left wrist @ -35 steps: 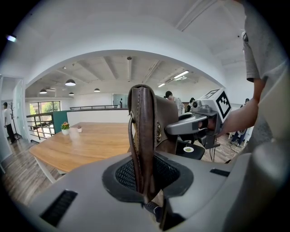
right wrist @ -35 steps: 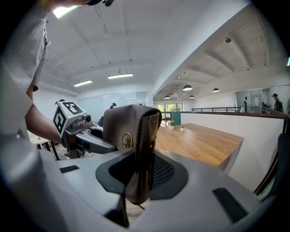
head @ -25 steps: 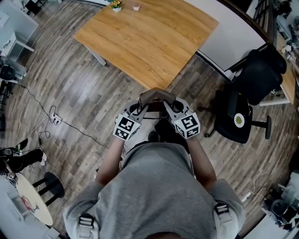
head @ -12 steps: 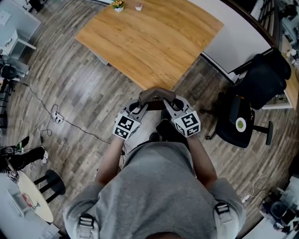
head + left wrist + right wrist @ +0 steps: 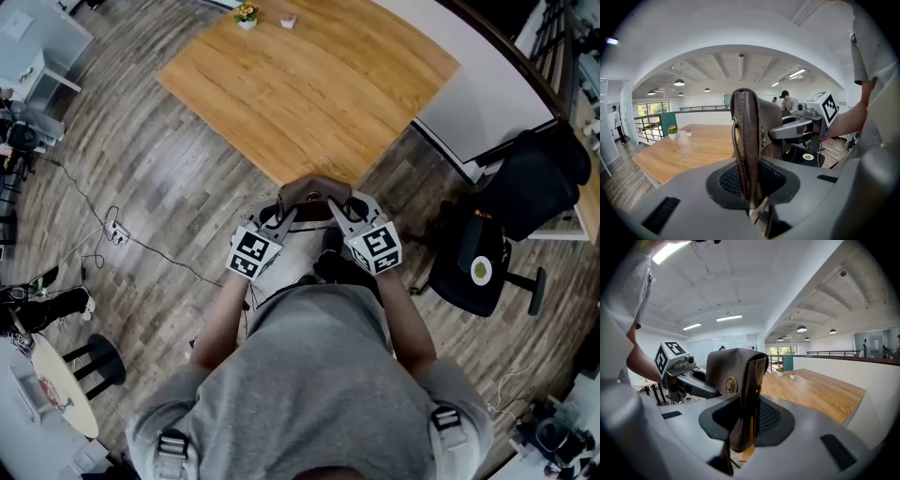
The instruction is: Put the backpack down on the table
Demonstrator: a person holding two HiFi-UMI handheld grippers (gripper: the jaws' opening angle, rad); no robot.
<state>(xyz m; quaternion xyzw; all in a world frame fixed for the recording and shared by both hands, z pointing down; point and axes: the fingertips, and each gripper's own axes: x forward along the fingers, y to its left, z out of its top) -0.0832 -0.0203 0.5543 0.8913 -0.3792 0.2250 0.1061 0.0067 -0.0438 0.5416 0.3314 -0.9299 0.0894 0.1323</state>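
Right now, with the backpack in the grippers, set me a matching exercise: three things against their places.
Things:
1 brown backpack
2 flower pot
3 black office chair

Places:
a on the floor, at the person's right
b clamped by the left gripper and right gripper, not yet on the wooden table
c at that table's far corner

Pairs: 1-b, 2-c, 3-a

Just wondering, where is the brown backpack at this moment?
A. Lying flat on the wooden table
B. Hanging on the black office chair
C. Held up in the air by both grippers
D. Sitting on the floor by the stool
C: the left gripper and the right gripper each clamp a side of the backpack, holding it up near the table rather than resting on it.
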